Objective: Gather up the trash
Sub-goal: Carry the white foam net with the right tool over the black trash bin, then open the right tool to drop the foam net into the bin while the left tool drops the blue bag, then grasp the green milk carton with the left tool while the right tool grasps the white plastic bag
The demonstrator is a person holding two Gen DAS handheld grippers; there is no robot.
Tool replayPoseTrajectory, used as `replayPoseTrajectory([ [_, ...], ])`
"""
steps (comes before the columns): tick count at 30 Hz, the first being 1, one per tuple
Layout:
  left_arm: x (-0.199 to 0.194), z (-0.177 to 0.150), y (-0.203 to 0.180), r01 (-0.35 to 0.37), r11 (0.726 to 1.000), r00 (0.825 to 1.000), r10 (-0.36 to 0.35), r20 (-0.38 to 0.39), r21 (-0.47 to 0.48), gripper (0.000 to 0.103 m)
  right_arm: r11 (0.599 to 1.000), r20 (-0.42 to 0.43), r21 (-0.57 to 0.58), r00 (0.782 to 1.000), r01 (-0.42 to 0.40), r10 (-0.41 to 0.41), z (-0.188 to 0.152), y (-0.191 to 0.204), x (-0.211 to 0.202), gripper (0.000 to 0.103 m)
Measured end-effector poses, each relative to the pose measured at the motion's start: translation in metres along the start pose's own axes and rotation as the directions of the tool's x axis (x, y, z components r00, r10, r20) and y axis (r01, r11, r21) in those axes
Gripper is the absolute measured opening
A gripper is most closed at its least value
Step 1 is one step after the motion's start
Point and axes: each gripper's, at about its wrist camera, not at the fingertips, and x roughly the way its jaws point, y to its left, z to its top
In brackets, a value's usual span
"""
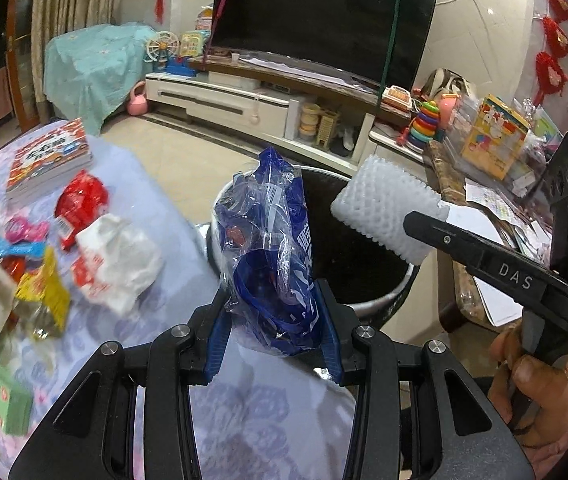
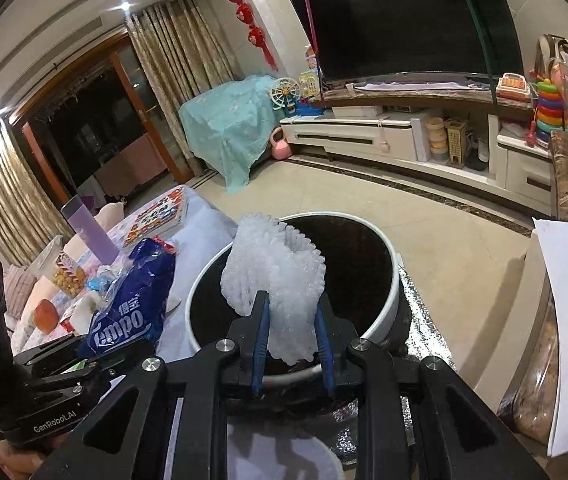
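My left gripper [image 1: 274, 312] is shut on a crumpled blue and clear plastic wrapper [image 1: 272, 248], which stands up between the blue pads at the near rim of the round trash bin [image 1: 379, 304]. The same wrapper [image 2: 132, 312] shows at lower left in the right wrist view, beside the bin. My right gripper [image 2: 291, 320] is shut on a white foam net sleeve [image 2: 272, 276] and holds it over the bin's dark opening [image 2: 363, 264]. From the left wrist view that foam sleeve [image 1: 383, 212] hangs above the bin's far side.
Several wrappers, a red packet [image 1: 80, 204] and a white bag [image 1: 120, 260] lie on the patterned tablecloth [image 1: 164, 216] at left, with a stack of books [image 1: 50, 158] behind. A marble counter with papers [image 1: 483, 232] stands right of the bin. A hand [image 1: 539, 392] holds the right gripper's handle.
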Motion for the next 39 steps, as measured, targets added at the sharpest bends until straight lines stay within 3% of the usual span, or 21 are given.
replayPoseTrajectory([
  [12, 0.027, 0.023, -0.007, 0.007, 1.0, 0.999, -0.006, -0.036, 0.013, 0.042, 1.0, -0.029, 0.001, 1.0, 0.005, -0.005, 0.012, -0.012, 0.013, 0.026],
  [15, 0.03, 0.023, -0.007, 0.003, 1.0, 0.999, -0.003, -0.041, 0.007, 0.053, 1.0, -0.039, 0.003, 0.999, 0.004, -0.004, 0.012, -0.013, 0.017, 0.027],
  [18, 0.031, 0.023, -0.005, -0.01, 1.0, 0.999, 0.01, -0.041, 0.0, 0.062, 1.0, -0.046, 0.017, 0.999, 0.007, -0.006, 0.013, -0.017, 0.019, 0.045],
  [22, 0.026, 0.015, 0.0, -0.01, 1.0, 0.999, 0.01, -0.038, -0.014, 0.064, 0.999, -0.043, 0.038, 0.999, 0.009, -0.007, 0.013, -0.02, 0.017, 0.047],
  [26, 0.016, 0.001, 0.008, -0.019, 0.999, 0.999, 0.017, -0.032, -0.04, 0.068, 0.999, -0.033, 0.046, 0.999, 0.003, -0.001, 0.013, -0.018, 0.013, 0.058],
  [30, 0.004, -0.016, 0.023, -0.031, 0.996, 0.999, 0.028, -0.035, -0.087, 0.07, 0.998, -0.014, 0.057, 1.0, -0.011, 0.012, 0.009, -0.012, 0.006, 0.08],
  [39, -0.026, -0.053, 0.063, -0.078, 0.975, 0.997, 0.073, -0.029, -0.206, 0.07, 0.998, -0.005, 0.051, 0.999, -0.039, 0.04, -0.006, 0.009, 0.0, 0.088],
])
